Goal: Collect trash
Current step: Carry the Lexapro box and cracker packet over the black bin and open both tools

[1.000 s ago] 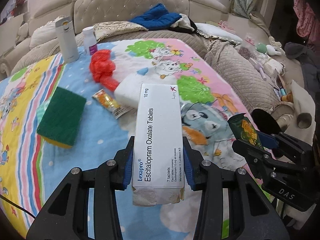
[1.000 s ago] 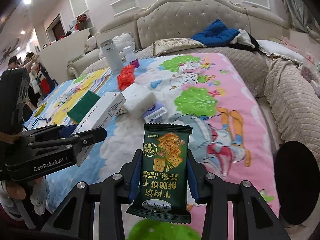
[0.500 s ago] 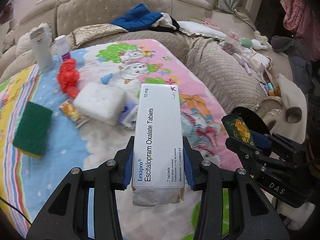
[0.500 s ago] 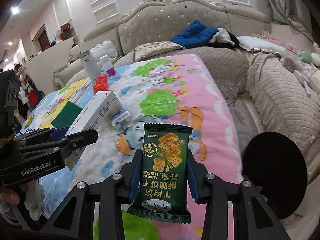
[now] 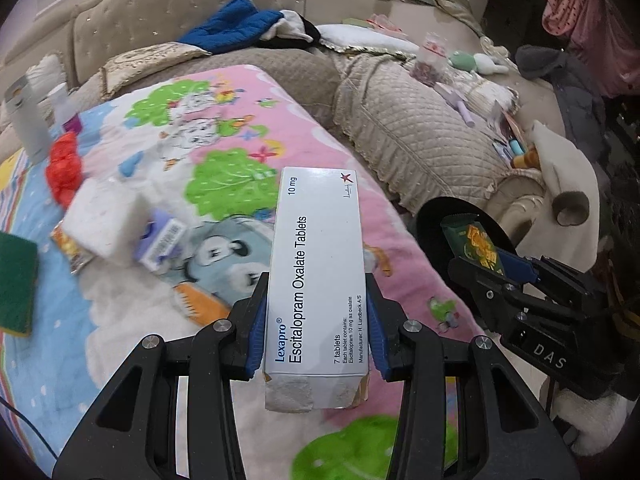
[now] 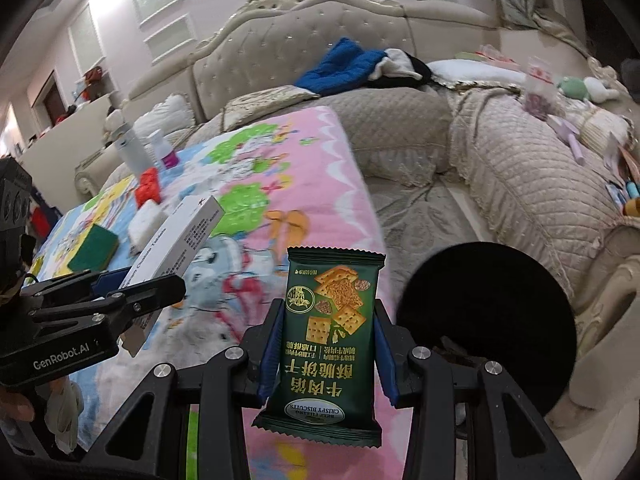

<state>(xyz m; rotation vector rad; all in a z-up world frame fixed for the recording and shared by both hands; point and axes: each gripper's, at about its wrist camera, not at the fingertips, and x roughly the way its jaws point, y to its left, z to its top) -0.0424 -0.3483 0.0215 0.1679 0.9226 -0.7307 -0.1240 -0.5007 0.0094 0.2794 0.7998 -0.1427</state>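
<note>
1. The tablet box (image 5: 318,280), light stiff card that crushes easily, sits pinched at its lower sides in the left gripper (image 5: 316,334).
2. The biscuit packet (image 6: 334,332), light and slippery, is pinched mid-sides by the right gripper (image 6: 328,354).
3. Both hang above the bed's (image 5: 132,312) near edge, beside the black bin (image 6: 486,320).

On the left edge of the left wrist view we see the green scouring sponge (image 5: 16,284) cut off, and the white bottle (image 5: 30,120) beside it is blurred. The round black opening (image 6: 486,334) at near right shows nothing of its inside. We cannot read the small print on the white cardboard tablet box (image 6: 176,248) in the right wrist view.
</note>
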